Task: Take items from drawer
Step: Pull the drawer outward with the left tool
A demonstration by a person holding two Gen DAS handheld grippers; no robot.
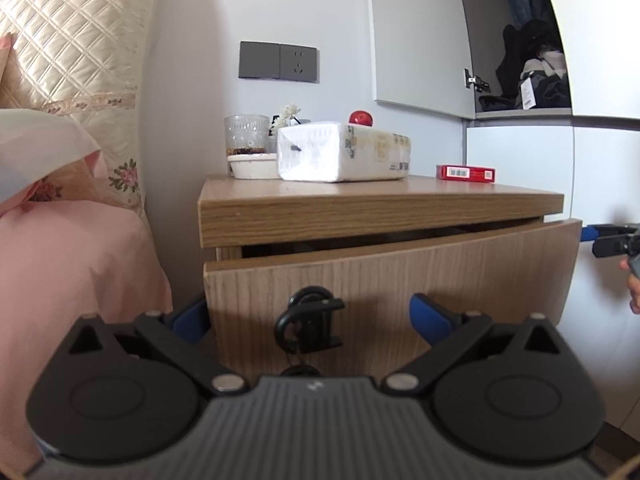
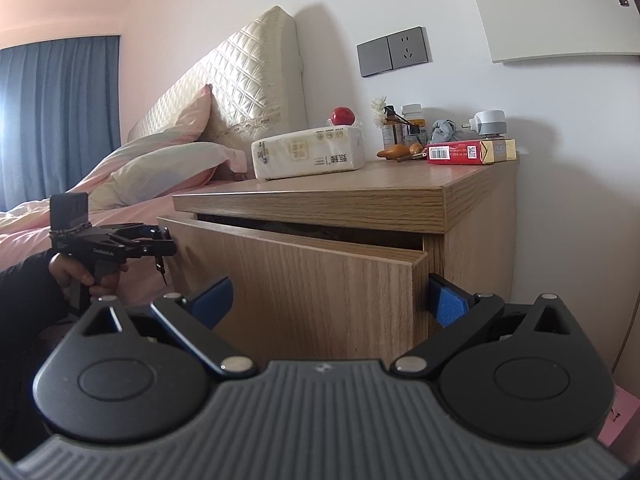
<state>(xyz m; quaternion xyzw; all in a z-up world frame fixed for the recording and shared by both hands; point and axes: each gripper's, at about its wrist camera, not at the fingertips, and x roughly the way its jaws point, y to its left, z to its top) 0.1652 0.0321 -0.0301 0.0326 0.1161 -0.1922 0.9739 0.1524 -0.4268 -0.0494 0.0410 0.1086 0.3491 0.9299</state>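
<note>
Wood-grain drawer front (image 1: 384, 276) of the bedside cabinet stands pulled out a little, skewed, with a dark gap under the worktop (image 1: 380, 204); what lies inside I cannot make out from either view.

Left gripper (image 1: 310, 316) points straight at the drawer face, its blue fingers (image 1: 430, 318) spread wide with nothing between them but the panel ahead.

Right gripper (image 2: 330, 300) sits at the drawer's right corner, also wide open and empty: its left finger lies in front of the panel, its right finger (image 2: 450, 300) reaches past the panel's right edge, beside the cabinet side.

Beyond and above both sets of fingers, a tissue pack (image 2: 310, 152) and a red box (image 2: 454, 152) rest on the worktop. Whether those came from the drawer I can't say. The slight opening fits a drawer being drawn out or one being pushed back.
</note>
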